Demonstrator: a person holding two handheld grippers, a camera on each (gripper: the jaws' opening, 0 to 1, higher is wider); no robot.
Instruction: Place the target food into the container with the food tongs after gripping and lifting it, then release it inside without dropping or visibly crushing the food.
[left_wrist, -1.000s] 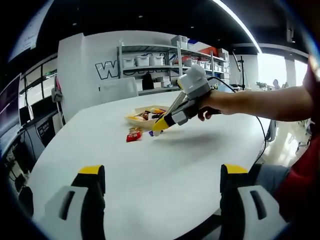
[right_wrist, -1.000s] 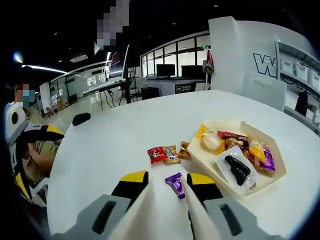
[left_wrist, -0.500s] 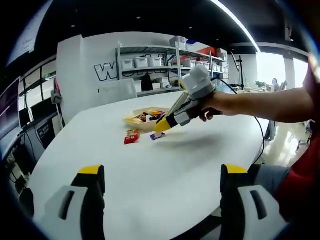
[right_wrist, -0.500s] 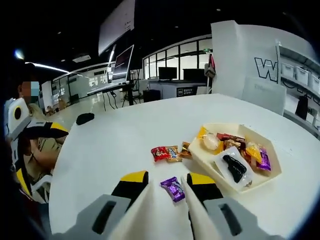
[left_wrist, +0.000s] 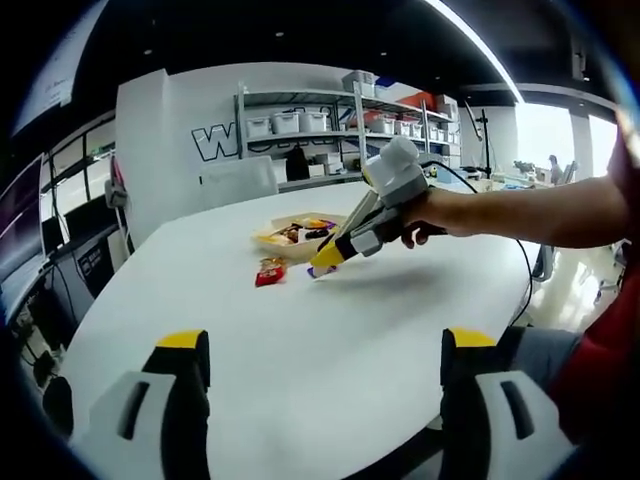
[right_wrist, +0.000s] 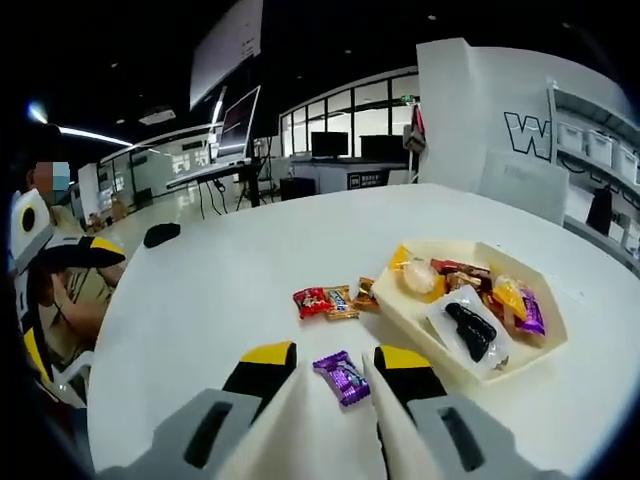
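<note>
Purple-wrapped candy (right_wrist: 342, 378) lies between the right gripper (right_wrist: 333, 372)'s parted fingers—aligned for a pinch toward the tray (right_wrist: 520, 366)—while the left gripper (left_wrist: 318, 375) idles wide open.

I see a round white table (right_wrist: 250, 270). On it rest a cream tray (right_wrist: 535, 355) of sweets, a purple candy (right_wrist: 342, 377), a red packet (right_wrist: 313, 300) touching two small wrapped sweets (right_wrist: 350, 298), and a black object (right_wrist: 160, 235) near the far edge.

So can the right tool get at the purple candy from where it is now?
Probably yes. The purple candy lies on the table between the open tong tips of the right tool, with nothing over it and the tray off to one side.
</note>
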